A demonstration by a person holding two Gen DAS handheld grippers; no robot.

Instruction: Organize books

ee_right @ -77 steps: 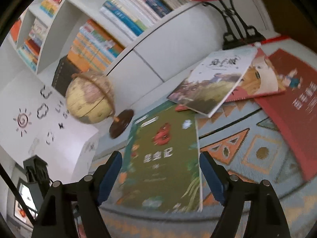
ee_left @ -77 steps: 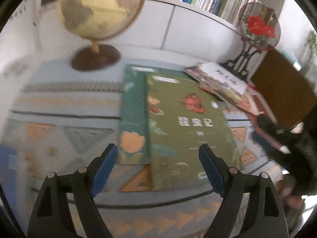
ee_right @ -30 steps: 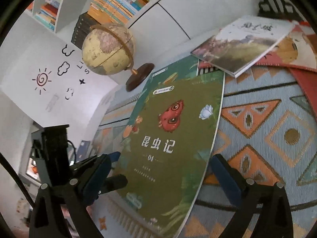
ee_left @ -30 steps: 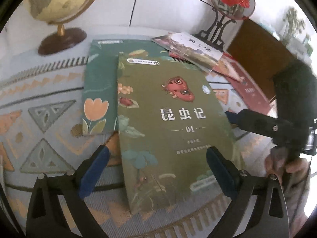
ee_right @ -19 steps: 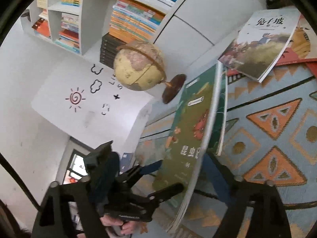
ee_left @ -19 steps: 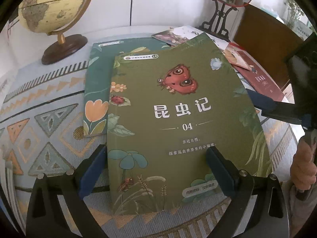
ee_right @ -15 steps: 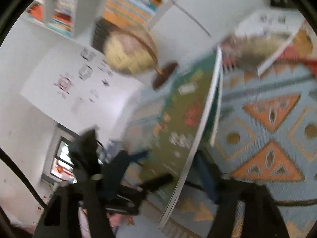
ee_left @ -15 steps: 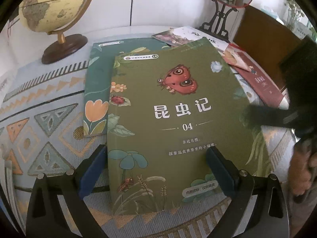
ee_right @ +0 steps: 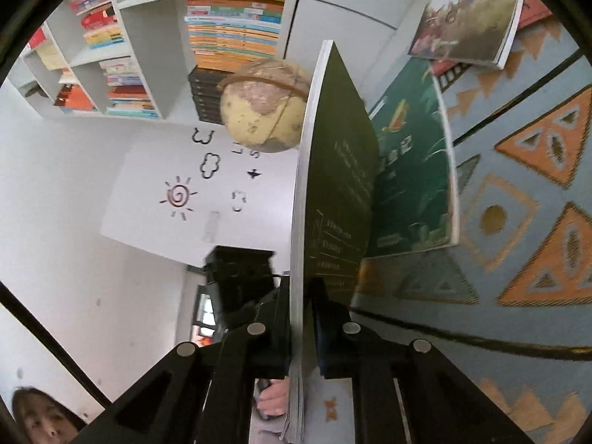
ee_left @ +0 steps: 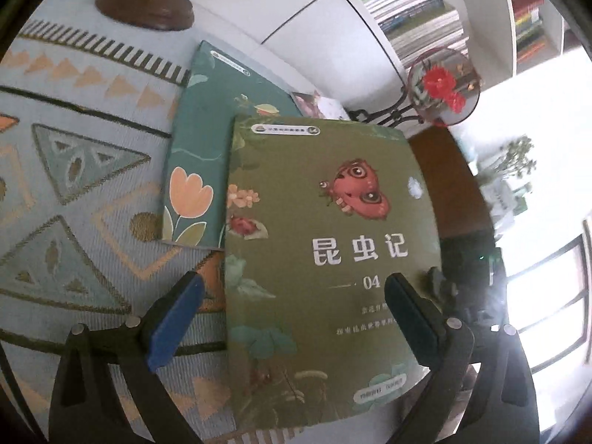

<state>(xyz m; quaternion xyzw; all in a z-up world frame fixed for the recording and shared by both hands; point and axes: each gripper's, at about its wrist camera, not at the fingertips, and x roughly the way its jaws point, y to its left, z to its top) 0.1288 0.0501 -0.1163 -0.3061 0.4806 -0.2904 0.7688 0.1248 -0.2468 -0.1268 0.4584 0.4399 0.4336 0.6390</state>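
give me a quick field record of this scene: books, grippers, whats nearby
held book: olive book, lifted, clamped by its edge
right hand-held gripper: shut on olive book
left hand-held gripper: wide, closing slightly, pads not pressing the book
under it: teal book flat on rug
other books: photo-cover book on rug
nearby: globe, bookshelf

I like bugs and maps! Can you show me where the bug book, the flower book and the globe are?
bug book [ee_left: 325, 229], left wrist view, middle of its olive front cover.
flower book [ee_left: 196, 170], left wrist view, teal cover beside the orange tulip.
globe [ee_right: 259, 111], right wrist view, middle of the yellowish ball.
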